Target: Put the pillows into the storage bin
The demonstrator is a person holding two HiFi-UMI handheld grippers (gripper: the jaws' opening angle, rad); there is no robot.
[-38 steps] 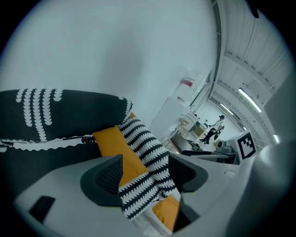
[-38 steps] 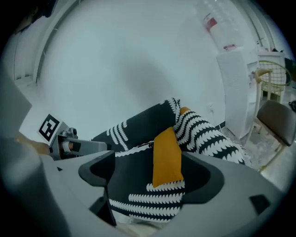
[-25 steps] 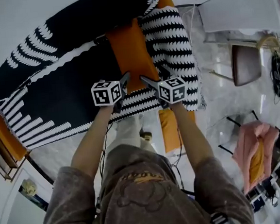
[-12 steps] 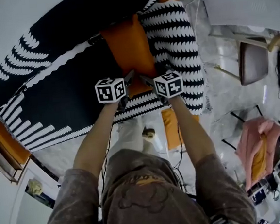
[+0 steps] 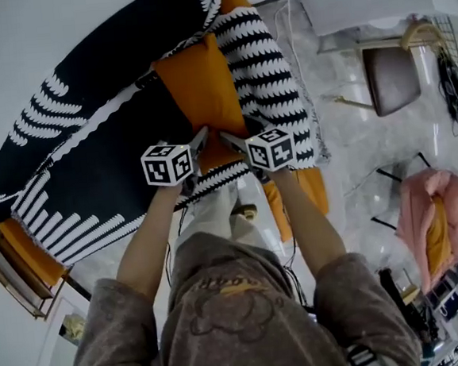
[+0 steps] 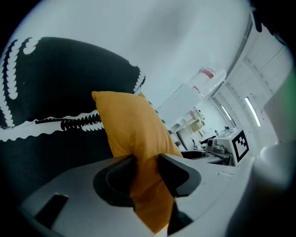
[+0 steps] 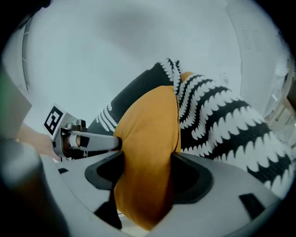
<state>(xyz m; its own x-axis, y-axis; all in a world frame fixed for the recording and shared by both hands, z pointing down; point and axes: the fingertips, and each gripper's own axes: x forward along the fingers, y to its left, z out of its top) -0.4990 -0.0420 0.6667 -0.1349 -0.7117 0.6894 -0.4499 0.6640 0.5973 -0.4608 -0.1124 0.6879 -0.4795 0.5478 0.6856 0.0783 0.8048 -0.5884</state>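
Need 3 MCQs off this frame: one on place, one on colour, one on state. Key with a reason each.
1. Where does the plain orange fabric pillow lie?
A. between black-and-white patterned cushions
B. inside a bin
C. on bare floor

2. What colour is the draped cloth at the head view's right edge?
A. green
B. pink
C. blue

3. What is the left gripper doing?
A. hanging open and empty
B. holding a white box
C. pinching the orange pillow

Key:
1 A: patterned fabric flanks it on both sides.
2 B: it is plainly pink.
3 C: its jaws have just been closing and press the orange fabric. The right gripper does the same.
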